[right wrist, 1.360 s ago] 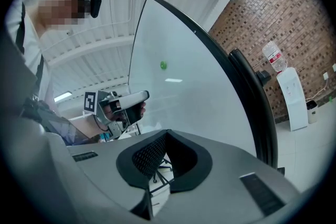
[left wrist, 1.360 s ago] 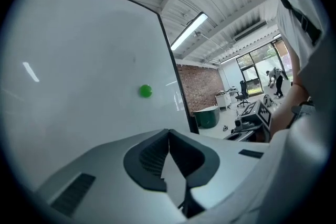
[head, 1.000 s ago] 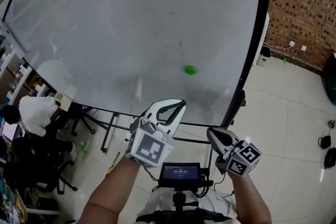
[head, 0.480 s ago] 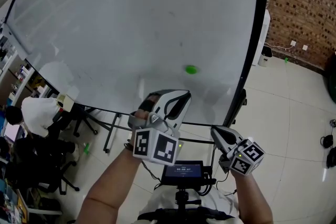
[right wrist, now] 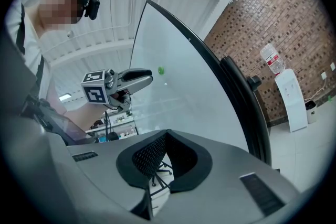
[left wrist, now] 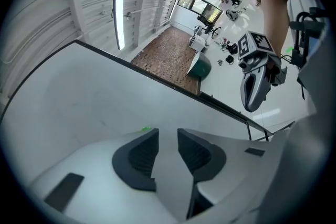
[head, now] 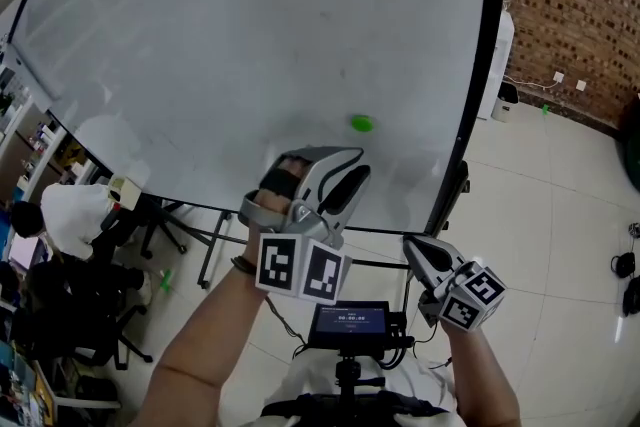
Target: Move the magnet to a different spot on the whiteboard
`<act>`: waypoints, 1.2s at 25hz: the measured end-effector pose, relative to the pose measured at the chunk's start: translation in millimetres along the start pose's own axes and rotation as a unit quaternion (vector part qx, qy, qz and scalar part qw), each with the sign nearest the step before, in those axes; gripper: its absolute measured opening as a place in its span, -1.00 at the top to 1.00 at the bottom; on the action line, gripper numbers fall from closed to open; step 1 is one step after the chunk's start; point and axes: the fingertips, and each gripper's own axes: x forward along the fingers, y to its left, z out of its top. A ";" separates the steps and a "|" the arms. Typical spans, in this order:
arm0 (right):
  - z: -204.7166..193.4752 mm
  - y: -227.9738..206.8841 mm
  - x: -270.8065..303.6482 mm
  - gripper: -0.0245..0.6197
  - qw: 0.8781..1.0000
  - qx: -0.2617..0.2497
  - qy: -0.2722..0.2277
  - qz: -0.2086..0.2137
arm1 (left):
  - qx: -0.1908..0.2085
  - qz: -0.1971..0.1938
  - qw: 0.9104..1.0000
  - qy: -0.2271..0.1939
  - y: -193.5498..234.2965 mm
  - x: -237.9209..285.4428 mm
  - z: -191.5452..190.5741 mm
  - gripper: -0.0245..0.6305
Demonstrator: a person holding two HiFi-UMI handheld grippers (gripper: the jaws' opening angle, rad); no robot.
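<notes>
We have moved nothing yet: the green magnet (head: 361, 123) sits on the whiteboard (head: 200, 45) just beyond our left claw (head: 335, 170), whose empty jaws have just been opening, while our right claw (head: 415, 253), lower right of it, is shut on nothing.

Probably an office or lab: large whiteboard (head: 250, 35), brick wall (head: 580, 5), tiled floor (head: 560, 245), water cooler (right wrist: 293, 96).

Green magnet (head: 361, 123) on whiteboard (head: 200, 45)

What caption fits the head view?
Left gripper, jaws just opening and empty, below the small green round magnet on the white whiteboard.
</notes>
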 end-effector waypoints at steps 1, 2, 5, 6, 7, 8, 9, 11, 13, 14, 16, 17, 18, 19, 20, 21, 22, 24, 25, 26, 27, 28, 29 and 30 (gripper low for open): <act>-0.1 -0.2 -0.9 0.82 1.000 0.000 0.000 -0.001 | 0.009 0.005 1.000 0.002 1.1 0.2 0.5 0.48; 0.3 -0.8 -1.6 0.82 1.000 -0.001 0.000 -0.002 | 0.018 0.010 1.000 0.003 2.5 0.6 1.2 0.45; 2.7 -3.1 -2.0 0.82 1.000 -0.006 -0.003 -0.003 | 0.043 0.027 0.999 0.006 8.1 3.0 3.2 0.34; 3.1 -3.2 -2.0 0.82 1.000 -0.005 -0.004 -0.004 | 0.047 0.030 0.998 0.008 9.4 4.3 3.2 0.29; 3.1 -3.0 -2.2 0.82 1.000 -0.004 -0.004 -0.004 | 0.050 0.031 0.998 0.011 10.0 5.8 2.7 0.26; 2.7 -2.6 -2.7 0.82 1.000 -0.003 -0.004 -0.004 | 0.051 0.030 0.998 0.015 10.0 7.5 1.6 0.22; 2.5 -2.2 -3.4 0.82 1.000 -0.003 -0.004 -0.005 | 0.050 0.028 0.998 0.019 9.9 9.3 0.2 0.19; 2.9 -1.9 -4.9 0.82 1.000 -0.002 -0.005 -0.006 | 0.049 0.028 0.998 0.026 12.4 12.0 -1.9 0.11; 4.2 -2.6 -6.1 0.82 1.000 -0.002 -0.006 -0.010 | 0.048 0.040 0.998 0.029 18.7 13.8 -2.6 0.11; 4.7 -3.0 -6.7 0.82 1.000 -0.001 -0.006 -0.011 | 0.047 0.049 0.997 0.032 22.2 15.3 -2.9 0.10; 5.2 -3.3 -7.9 0.82 1.000 0.000 -0.007 -0.013 | 0.047 0.065 0.996 0.040 28.0 19.6 -4.0 0.10; 5.2 -3.3 -8.3 0.82 1.000 0.000 -0.007 -0.014 | 0.047 0.070 0.995 0.044 29.5 22.1 -4.2 0.10; 5.2 -3.5 -8.6 0.82 1.000 0.000 -0.007 -0.014 | 0.047 0.073 0.995 0.046 30.2 24.8 -4.0 0.10; 5.3 -4.0 -8.8 0.82 1.000 0.001 -0.008 -0.014 | 0.048 0.073 0.995 0.047 30.1 27.4 -3.7 0.10; 5.5 -4.7 -9.1 0.82 1.000 0.001 -0.008 -0.015 | 0.050 0.073 0.995 0.049 29.5 29.7 -3.2 0.10; 5.9 -5.5 -9.6 0.82 1.000 0.001 -0.009 -0.016 | 0.054 0.073 0.995 0.050 29.0 31.4 -2.8 0.10; 6.3 -6.3 -10.4 0.82 1.000 0.000 -0.009 -0.018 | 0.063 0.074 0.994 0.053 28.5 32.5 -2.6 0.10; 6.7 -7.4 -12.2 0.82 1.000 0.001 -0.010 -0.020 | 0.095 0.073 0.991 0.061 27.6 33.1 -2.1 0.23; 6.7 -7.8 -13.0 0.82 1.000 0.003 -0.011 -0.021 | 0.117 0.072 0.988 0.064 27.4 33.0 -1.8 0.28; 6.6 -8.2 -13.7 0.82 1.000 0.003 -0.011 -0.021 | 0.141 0.069 0.985 0.067 27.3 32.7 -1.5 0.28; 6.2 -8.6 -14.5 0.82 1.000 0.004 -0.012 -0.022 | 0.165 0.066 0.982 0.070 27.1 32.6 -1.4 0.28; 5.6 -9.3 -15.2 0.82 1.000 0.004 -0.011 -0.022 | 0.186 0.062 0.978 0.074 26.9 32.7 -1.6 0.28; 4.9 -10.0 -15.8 0.82 1.000 0.005 -0.011 -0.023 | 0.204 0.058 0.974 0.077 26.6 33.2 -2.1 0.28; 4.3 -10.7 -16.1 0.82 1.000 0.006 -0.011 -0.024 | 0.217 0.055 0.971 0.080 26.2 34.0 -2.5 0.28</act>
